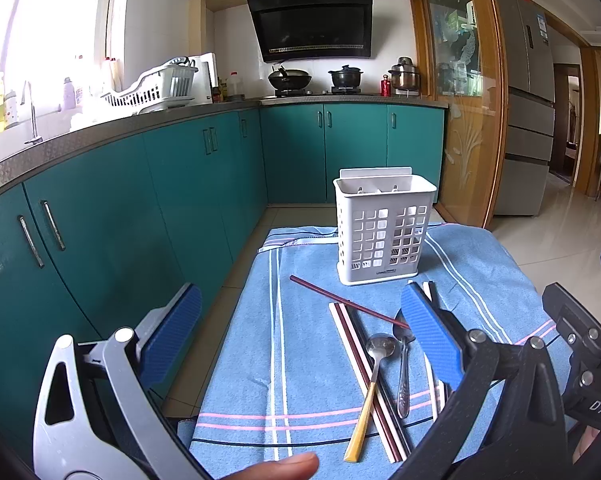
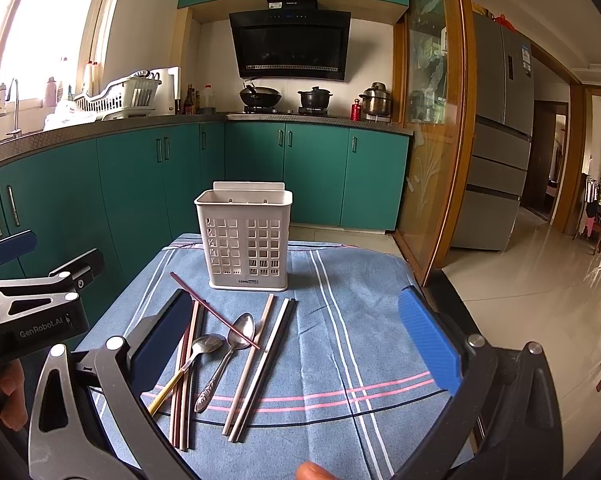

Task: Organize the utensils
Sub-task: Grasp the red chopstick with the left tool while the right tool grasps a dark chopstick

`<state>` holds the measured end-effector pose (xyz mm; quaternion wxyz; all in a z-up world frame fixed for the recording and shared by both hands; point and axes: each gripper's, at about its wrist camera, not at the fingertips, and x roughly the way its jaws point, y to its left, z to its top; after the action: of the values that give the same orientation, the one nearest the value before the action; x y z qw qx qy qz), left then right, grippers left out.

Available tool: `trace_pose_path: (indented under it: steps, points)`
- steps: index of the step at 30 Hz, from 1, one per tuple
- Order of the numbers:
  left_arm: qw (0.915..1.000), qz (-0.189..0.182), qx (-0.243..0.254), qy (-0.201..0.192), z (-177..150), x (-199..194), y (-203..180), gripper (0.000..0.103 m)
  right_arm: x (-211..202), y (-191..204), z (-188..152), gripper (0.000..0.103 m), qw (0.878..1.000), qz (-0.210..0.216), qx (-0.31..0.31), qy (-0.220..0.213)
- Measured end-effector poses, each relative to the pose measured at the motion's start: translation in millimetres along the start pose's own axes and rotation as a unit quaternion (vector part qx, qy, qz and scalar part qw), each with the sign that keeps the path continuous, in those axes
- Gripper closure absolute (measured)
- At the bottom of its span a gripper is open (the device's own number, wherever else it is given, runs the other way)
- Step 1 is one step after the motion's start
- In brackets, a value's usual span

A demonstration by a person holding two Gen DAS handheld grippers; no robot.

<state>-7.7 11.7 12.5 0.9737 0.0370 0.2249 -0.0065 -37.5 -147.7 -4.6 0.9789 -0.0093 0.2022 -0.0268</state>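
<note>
A white slotted utensil holder (image 1: 384,228) (image 2: 245,236) stands upright at the far end of a blue striped cloth (image 1: 300,360) (image 2: 340,340). In front of it lie several chopsticks (image 1: 364,368) (image 2: 256,364), a thin dark red one (image 1: 348,303) (image 2: 214,310) crossing the others. A gold-handled spoon (image 1: 370,376) (image 2: 188,366) and a silver patterned spoon (image 1: 403,372) (image 2: 224,360) rest among them. My left gripper (image 1: 300,340) hovers open above the near end of the cloth. My right gripper (image 2: 296,340) is open too, over the utensils, holding nothing.
Teal cabinets (image 1: 140,200) under a grey counter (image 2: 100,128) run along the left and back. The stove carries a wok (image 2: 260,96) and pots. A wooden-framed glass door (image 2: 432,140) and a fridge (image 2: 496,140) stand right. Tiled floor (image 2: 520,280) surrounds the cloth-covered table.
</note>
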Motion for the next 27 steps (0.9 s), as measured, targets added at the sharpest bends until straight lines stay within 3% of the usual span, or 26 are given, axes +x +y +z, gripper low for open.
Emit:
trace_pose_path:
  steps: [20,24,27]
  points:
    - [1.0000,0.003,-0.001,0.007,-4.9,6.5,3.4,0.004,-0.8,-0.6,-2.2,0.003,1.000,0.000,0.002,0.002]
    - [0.9991,-0.008,-0.004,0.042,-12.6,30.9,9.1,0.004,17.7,-6.5,-6.8,0.003,0.999,-0.005,-0.003,0.034]
    - [0.9951,-0.005,-0.020,0.097,-25.2,62.8,18.9,0.004,50.9,-22.5,-21.0,0.003,0.995,-0.002,0.010,0.098]
